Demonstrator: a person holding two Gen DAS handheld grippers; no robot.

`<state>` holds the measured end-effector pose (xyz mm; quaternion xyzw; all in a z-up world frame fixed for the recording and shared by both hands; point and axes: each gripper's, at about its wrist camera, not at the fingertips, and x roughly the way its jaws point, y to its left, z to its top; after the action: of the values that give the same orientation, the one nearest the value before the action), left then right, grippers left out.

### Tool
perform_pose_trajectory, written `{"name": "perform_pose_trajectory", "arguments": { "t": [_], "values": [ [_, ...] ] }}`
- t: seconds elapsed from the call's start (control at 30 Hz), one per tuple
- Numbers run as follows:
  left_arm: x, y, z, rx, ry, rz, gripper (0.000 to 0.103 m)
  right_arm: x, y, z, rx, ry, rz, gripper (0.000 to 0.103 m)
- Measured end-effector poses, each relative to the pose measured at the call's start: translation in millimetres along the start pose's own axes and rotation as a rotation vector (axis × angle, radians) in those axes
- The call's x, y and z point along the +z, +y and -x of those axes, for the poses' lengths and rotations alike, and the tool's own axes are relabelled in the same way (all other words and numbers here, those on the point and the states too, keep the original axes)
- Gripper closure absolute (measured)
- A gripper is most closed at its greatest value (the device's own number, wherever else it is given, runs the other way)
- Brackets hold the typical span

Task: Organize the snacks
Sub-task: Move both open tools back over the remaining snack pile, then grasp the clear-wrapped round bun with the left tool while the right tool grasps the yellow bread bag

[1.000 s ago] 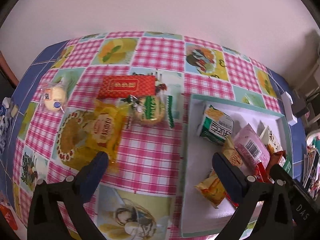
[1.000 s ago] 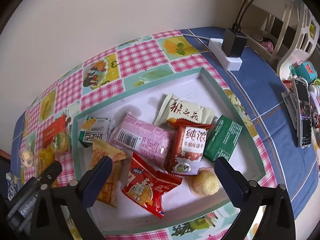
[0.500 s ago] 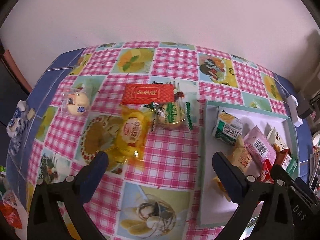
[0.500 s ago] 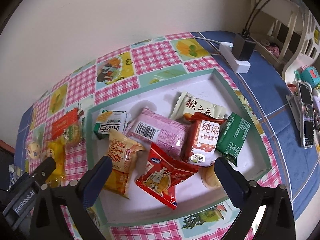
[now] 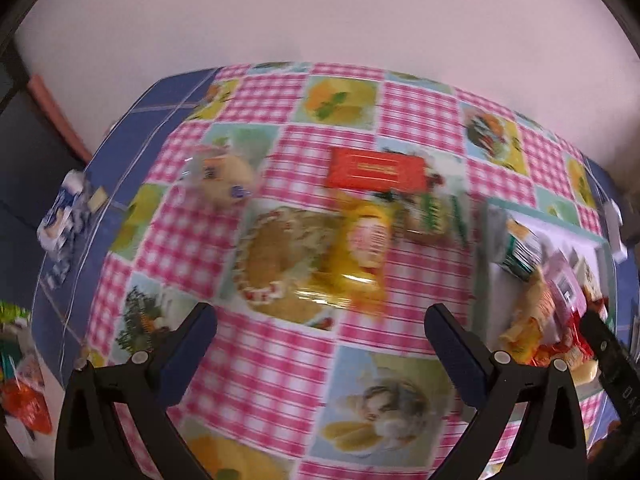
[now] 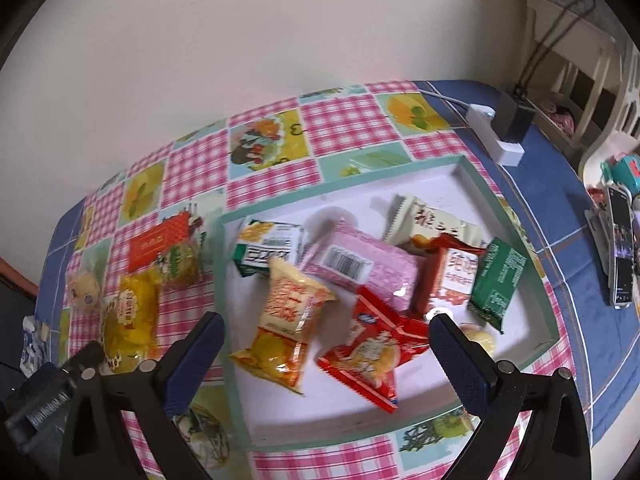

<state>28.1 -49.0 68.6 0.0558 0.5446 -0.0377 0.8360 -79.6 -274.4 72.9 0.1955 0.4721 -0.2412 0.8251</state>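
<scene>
Tablecloth [image 5: 276, 364], pink check, carries everything. Tray [image 6: 420, 172] to the right already holds most packets. Four snacks lie outside it, to its left: yellow packet [image 5: 358, 256], red packet [image 5: 376, 170], green-striped packet [image 5: 430, 212], round bun [image 5: 222, 176]. Yellow packet sits ahead of the left gripper [image 5: 320, 336], between its jaw lines, long axis roughly away from the tongs. Left is judged nearer. Left gripper: wide open, empty. Right gripper [image 6: 326, 344]: wide open over the tray, holding nothing.

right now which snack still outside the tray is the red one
The flat red packet with gold print, farthest back beside the yellow bag.
</scene>
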Motion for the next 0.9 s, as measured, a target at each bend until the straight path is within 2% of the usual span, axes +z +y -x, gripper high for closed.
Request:
{"name": "perform_pose_trajectory", "arguments": {
  "t": [0.23, 0.47, 0.63, 0.9],
  "values": [
    [7, 61, -10, 0.011, 0.041, 0.122, 0.0, -13, 44, -16, 0.024, 0.077, 0.049, 0.0],
    [11, 101, -19, 0.015, 0.052, 0.199, 0.0, -20, 83, -21, 0.076, 0.081, 0.084, 0.0],
    [14, 117, -32, 0.011, 0.074, 0.238, 0.0, -23, 106, -30, 0.105, 0.077, 0.104, 0.0],
    [23, 123, -57, -0.007, 0.096, 0.245, 0.0, -22, 127, -55, 0.135, 0.103, 0.099, 0.0]
  ]
}}
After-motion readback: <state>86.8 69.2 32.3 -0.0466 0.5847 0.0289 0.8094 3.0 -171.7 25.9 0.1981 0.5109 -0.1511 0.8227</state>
